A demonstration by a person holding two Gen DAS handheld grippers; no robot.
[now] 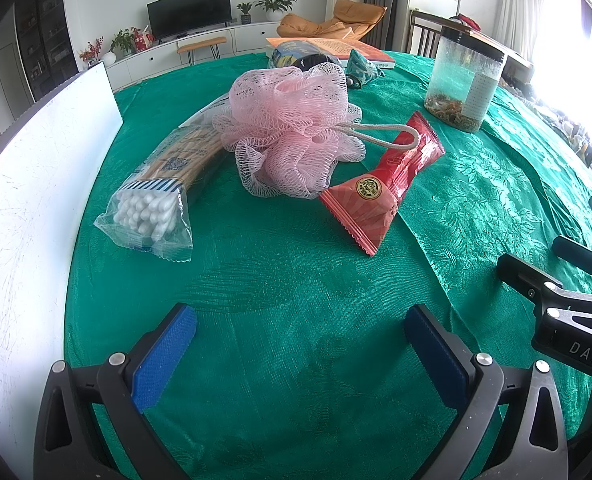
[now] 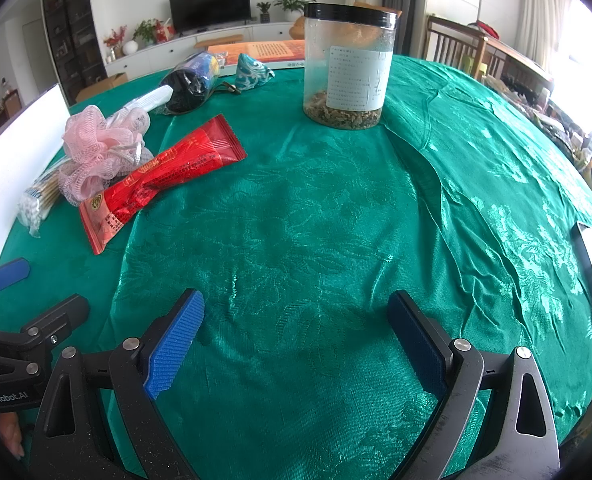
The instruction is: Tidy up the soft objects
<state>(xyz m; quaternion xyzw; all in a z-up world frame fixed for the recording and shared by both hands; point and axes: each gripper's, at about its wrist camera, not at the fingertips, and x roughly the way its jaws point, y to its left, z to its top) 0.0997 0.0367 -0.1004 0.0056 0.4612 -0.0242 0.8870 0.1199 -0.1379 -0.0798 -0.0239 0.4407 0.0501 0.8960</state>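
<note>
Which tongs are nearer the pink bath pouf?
Left. The left tongs face the pink bath pouf head-on; the right tongs sit further right, with it far to their left.

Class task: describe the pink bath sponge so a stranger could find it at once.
Start at the green tablecloth and look toward the white board. The pink mesh bath sponge sits between a cotton swab pack and a red snack packet; it alone is frilly netting with a cord loop.

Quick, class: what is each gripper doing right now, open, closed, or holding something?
Left gripper: open, holding nothing, above the green tablecloth.
Right gripper: open, holding nothing.
</note>
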